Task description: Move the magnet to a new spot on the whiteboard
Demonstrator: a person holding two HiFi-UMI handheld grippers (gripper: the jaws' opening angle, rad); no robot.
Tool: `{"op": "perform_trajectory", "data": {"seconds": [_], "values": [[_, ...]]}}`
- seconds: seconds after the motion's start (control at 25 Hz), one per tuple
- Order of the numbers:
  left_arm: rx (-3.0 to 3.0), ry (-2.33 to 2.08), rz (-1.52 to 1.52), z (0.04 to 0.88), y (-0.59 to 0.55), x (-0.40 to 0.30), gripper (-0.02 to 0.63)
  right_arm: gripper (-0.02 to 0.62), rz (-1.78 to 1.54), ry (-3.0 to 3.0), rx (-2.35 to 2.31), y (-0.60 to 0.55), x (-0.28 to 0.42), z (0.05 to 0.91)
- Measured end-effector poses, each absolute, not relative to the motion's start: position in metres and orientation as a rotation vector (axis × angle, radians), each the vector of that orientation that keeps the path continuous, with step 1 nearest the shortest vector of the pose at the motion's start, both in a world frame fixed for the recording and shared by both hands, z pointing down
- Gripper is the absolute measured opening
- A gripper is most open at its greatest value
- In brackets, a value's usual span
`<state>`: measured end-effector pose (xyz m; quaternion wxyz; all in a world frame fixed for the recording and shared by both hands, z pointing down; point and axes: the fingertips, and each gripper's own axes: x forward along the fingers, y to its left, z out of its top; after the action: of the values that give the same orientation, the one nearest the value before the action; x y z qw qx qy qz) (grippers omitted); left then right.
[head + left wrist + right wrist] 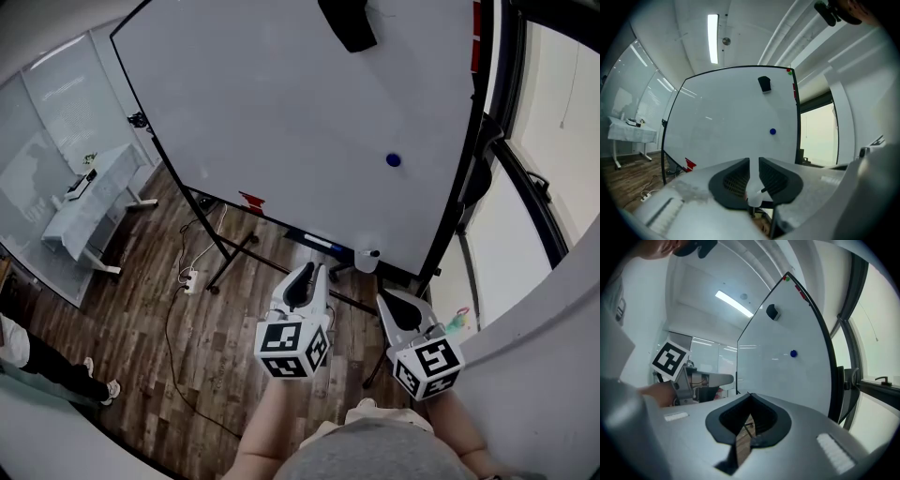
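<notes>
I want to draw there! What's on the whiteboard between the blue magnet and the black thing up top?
Nothing: only bare whiteboard lies between the blue magnet and the black thing, as the head view shows.

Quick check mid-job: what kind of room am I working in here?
Probably an office or meeting room: a freestanding whiteboard, glass partition walls, and a white desk on wood-look flooring.

Dark wood-plank floor (141, 319) spreads below, with a white power strip (190, 278) and a thin black cable lying on it. A frosted glass partition (47, 112) lines the left side, a small white table (89, 211) just beside it. A tall dark-framed window (548, 112) fills the right. One long ceiling light (712, 32) glows overhead
</notes>
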<state>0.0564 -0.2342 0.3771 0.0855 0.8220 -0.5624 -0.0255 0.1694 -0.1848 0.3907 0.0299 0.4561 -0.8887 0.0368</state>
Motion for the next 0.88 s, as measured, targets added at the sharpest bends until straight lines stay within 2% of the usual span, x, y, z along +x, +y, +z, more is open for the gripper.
{"op": "perform_trajectory", "data": {"seconds": [0.28, 0.88], "values": [[2.365, -1.736, -0.118, 0.388, -0.172, -0.007, 0.005, -0.002, 0.103, -2.776, 1.378, -0.144, 0.125, 0.385], [2.316, -1.745, -0.076, 0.409, -0.052, -0.071, 0.003, -0.002, 0.141, -2.827, 1.289, -0.050, 0.052, 0.389]]}}
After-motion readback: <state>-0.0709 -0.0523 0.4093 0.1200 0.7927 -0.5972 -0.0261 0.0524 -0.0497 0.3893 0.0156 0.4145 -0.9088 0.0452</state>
